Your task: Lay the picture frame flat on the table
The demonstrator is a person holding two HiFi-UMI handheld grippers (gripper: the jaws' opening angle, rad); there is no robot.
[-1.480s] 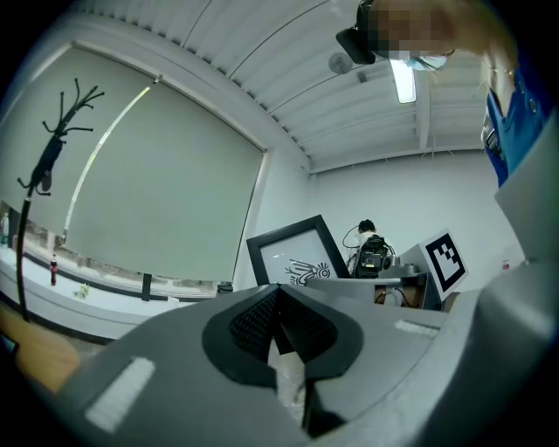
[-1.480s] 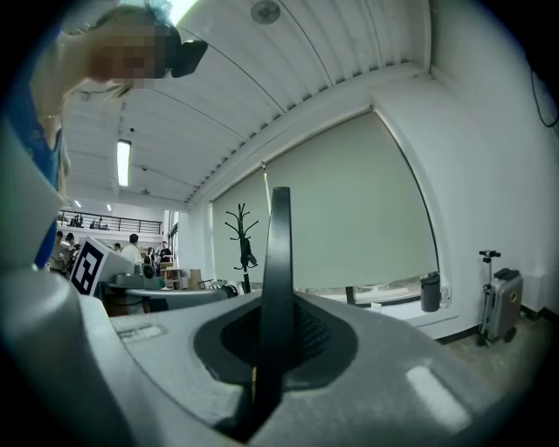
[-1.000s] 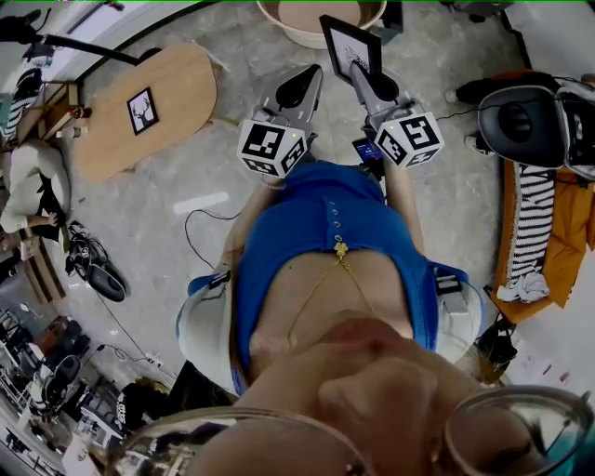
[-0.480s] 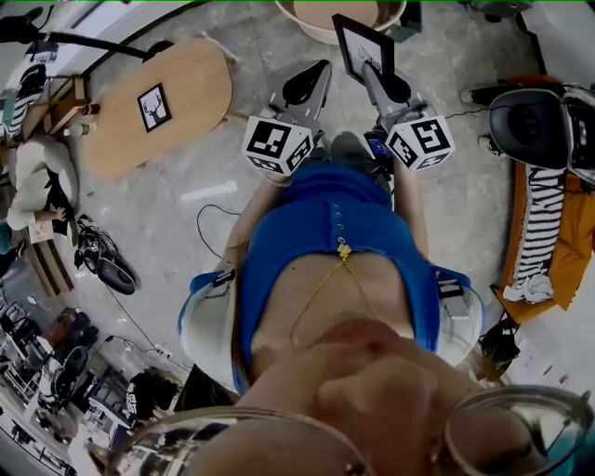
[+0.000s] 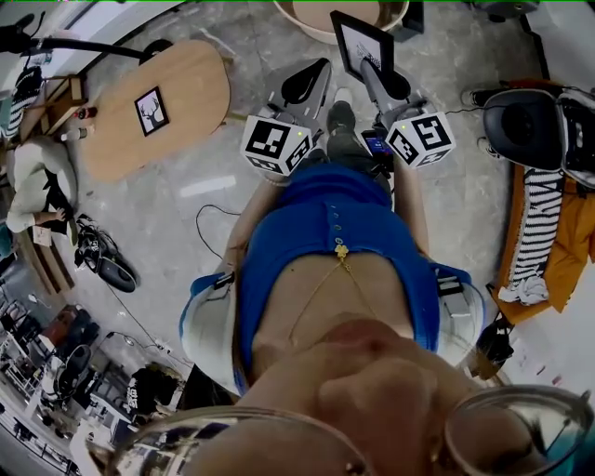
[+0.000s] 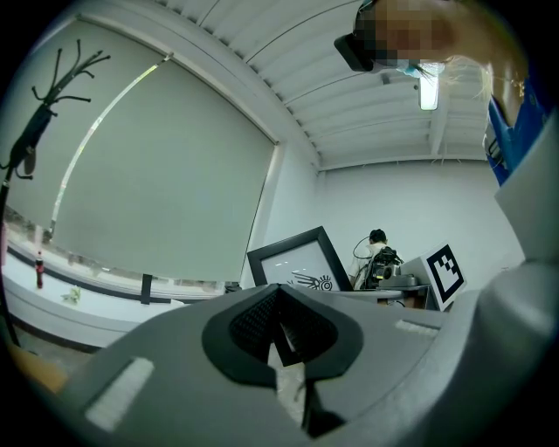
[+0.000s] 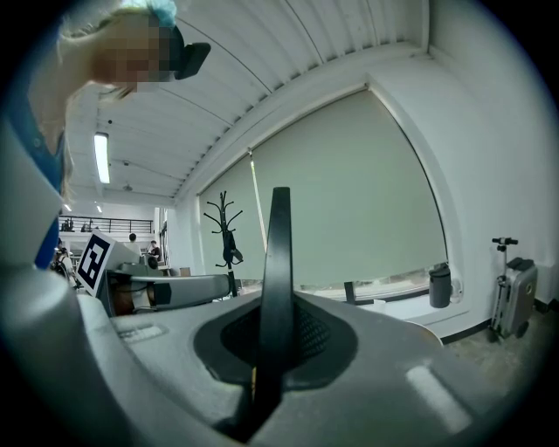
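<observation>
A black picture frame with a white print stands upright over the floor, and my right gripper is shut on its lower edge. In the right gripper view the frame shows edge-on, pinched between the pads. My left gripper sits just left of it, shut with nothing in it. The left gripper view shows its jaws closed, with the held frame beyond them. An oval wooden table stands to the left, and a second small frame lies flat on it.
A round beige tub sits ahead at the top. A black chair and orange and striped cloth are at the right. A cable and shoes lie on the floor at left. A coat stand stands by the window.
The view has shifted, so the wooden table sits a little further right. A shoe now shows between the grippers. The right gripper keeps its hold on the frame.
</observation>
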